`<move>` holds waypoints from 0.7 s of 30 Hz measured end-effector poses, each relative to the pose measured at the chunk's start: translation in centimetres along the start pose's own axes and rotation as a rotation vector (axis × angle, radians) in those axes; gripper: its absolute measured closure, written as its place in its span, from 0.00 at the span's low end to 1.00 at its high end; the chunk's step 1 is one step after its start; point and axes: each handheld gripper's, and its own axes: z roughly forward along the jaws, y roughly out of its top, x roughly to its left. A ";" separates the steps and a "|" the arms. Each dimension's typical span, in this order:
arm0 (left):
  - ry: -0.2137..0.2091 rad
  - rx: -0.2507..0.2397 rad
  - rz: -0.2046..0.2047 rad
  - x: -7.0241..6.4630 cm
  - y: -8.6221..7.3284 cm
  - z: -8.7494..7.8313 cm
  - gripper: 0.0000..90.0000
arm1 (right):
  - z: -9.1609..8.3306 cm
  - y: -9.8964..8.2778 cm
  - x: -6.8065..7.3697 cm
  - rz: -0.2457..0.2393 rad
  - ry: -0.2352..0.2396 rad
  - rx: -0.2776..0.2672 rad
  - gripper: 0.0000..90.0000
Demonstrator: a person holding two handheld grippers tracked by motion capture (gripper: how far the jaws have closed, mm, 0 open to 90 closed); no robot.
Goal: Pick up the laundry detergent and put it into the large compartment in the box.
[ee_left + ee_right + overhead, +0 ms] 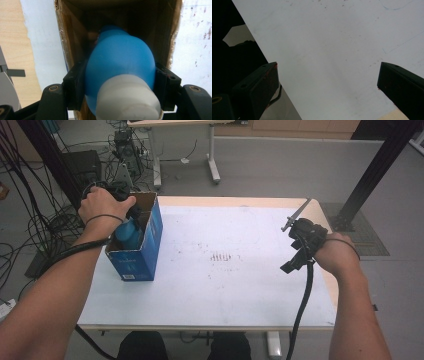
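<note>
now clamped in the left tongs (120, 82): blue bottle (120, 62), white cap toward the camera, inside the open blue box (145, 245) at nine o'clock on the counter (225, 285). right tongs (328, 82) spread wide over bare counter at three o'clock, gripping nothing.

The bottle (120, 62) is bright blue with a white cap (127, 100). The box (150, 240) is blue outside with small white print low on one side, plain brown cardboard inside. The surface (225, 285) is white, flecked with reddish-brown marks near its middle, edged in pale wood. Each hand-held gripper, left (120, 82) and right (328, 82), is black.
</note>
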 end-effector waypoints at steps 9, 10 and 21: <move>-0.004 0.019 0.010 -0.1 0.3 1.0 0.41 | 0.1 -0.1 -0.1 0.002 0.003 -0.003 0.04; -0.005 0.022 0.010 -0.1 0.3 1.0 0.41 | 0.2 -0.1 -0.1 0.000 0.003 -0.002 0.04; 0.004 0.035 0.016 -0.4 0.5 1.7 0.41 | 0.2 -0.6 -0.1 0.007 0.002 -0.008 0.04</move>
